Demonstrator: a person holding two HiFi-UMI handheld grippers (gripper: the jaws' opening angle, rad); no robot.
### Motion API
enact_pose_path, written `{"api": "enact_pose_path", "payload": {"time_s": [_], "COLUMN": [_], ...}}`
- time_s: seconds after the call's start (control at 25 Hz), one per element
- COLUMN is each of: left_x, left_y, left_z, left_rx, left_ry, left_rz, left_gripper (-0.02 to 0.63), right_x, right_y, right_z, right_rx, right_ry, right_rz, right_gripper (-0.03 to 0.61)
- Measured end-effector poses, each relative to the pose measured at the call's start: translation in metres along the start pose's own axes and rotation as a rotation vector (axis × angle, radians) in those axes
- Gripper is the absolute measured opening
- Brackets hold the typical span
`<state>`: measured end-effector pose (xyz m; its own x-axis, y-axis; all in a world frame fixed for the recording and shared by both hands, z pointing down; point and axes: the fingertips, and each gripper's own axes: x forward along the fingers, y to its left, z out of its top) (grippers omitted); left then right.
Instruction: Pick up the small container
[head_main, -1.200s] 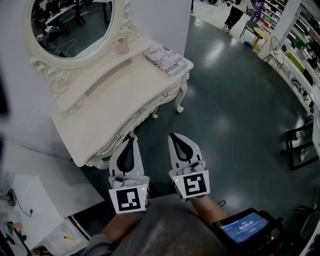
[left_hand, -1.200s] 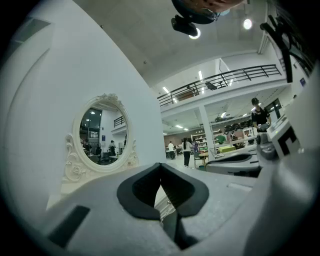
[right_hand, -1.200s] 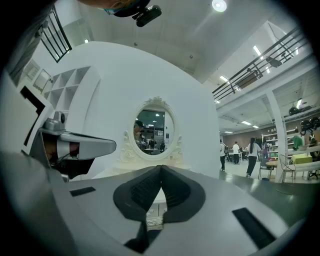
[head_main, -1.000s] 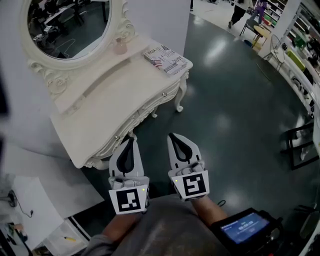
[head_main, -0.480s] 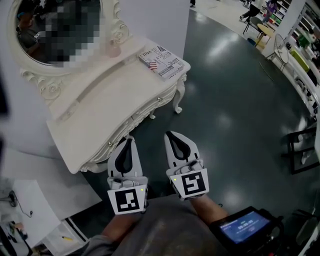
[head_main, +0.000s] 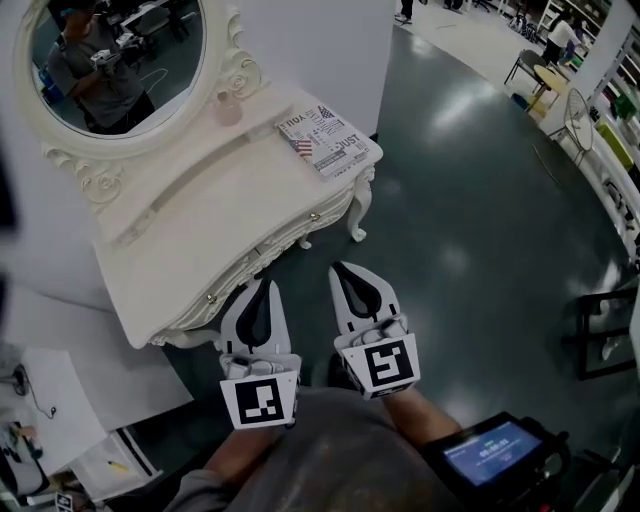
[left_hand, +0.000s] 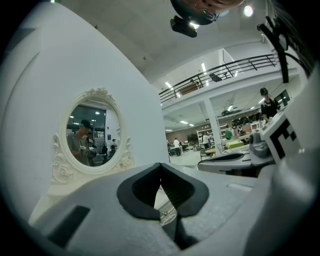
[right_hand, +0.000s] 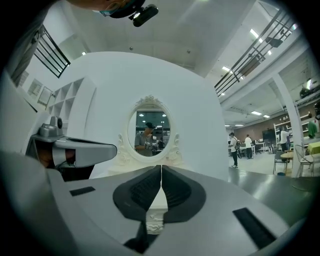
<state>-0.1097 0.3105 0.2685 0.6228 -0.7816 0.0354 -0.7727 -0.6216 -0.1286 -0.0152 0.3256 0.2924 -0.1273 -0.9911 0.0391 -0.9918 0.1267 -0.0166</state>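
Small container (head_main: 229, 108): pale pinkish, upright, at the back edge of the desk (head_main: 200, 225), right up against the lower right of the mirror frame. Whether it touches the frame cannot be told.
Left gripper (head_main: 260, 293): low in the head view, off the desk, over the dark floor (head_main: 470, 200), tip close to the desk's front edge near its left end.
Left fingers (left_hand: 142, 190): pressed together at the tips, nothing between them; only a sliver of the desk shows through the gap below the tips.
Right gripper (head_main: 352, 279): beside the left one, farther from the front edge, also over the floor.
Right fingers (right_hand: 140, 192): pressed together along a thin seam, pinching nothing.
Container relative to fingers: well apart; the whole depth of the desk top lies between it and both tips. It sits ahead of the tips and toward the left.
Aim: both grippers point toward the desk; the oval mirror (right_hand: 149, 131) stands directly above the right fingers' seam in the right gripper view.
Magazine (head_main: 325, 138): flat on the desk's right end, by the front right corner, near the container but apart from it.
Mirror (head_main: 115, 60): reflects a person holding equipment.
Screen device (head_main: 490, 452): lit, at the lower right by the person's right forearm.
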Motion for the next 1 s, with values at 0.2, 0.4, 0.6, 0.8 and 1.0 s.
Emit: {"api": "enact_pose_path", "payload": {"time_s": [0.2, 0.4, 0.6, 0.8, 1.0], "left_x": [0.013, 0.034, 0.064, 0.104, 0.139], "left_y": [-0.002, 0.007, 0.030, 0.053, 0.081], "left_z": [-0.002, -0.013, -0.024, -0.032, -0.029], "left_rx": [-0.008, -0.033, -0.060, -0.063, -0.054], "left_ry": [0.011, 0.024, 0.027, 0.033, 0.044], "left_rz": [0.022, 0.047, 0.065, 0.056, 0.036], "left_gripper": [0.014, 0.014, 0.014, 0.014, 0.014], "right_x": [0.009, 0.032, 0.069, 0.112, 0.156], "right_y": [-0.011, -0.028, -0.030, -0.040, -0.043], "right_z": [0.000, 0.000, -0.010, -0.015, -0.010], "right_rx": [-0.011, -0.031, -0.039, -0.030, -0.022], "right_ry": [-0.010, 0.006, 0.022, 0.025, 0.034], "right_rz": [0.018, 0.005, 0.038, 0.032, 0.022], "right_gripper": [0.015, 0.015, 0.015, 0.015, 0.015]}}
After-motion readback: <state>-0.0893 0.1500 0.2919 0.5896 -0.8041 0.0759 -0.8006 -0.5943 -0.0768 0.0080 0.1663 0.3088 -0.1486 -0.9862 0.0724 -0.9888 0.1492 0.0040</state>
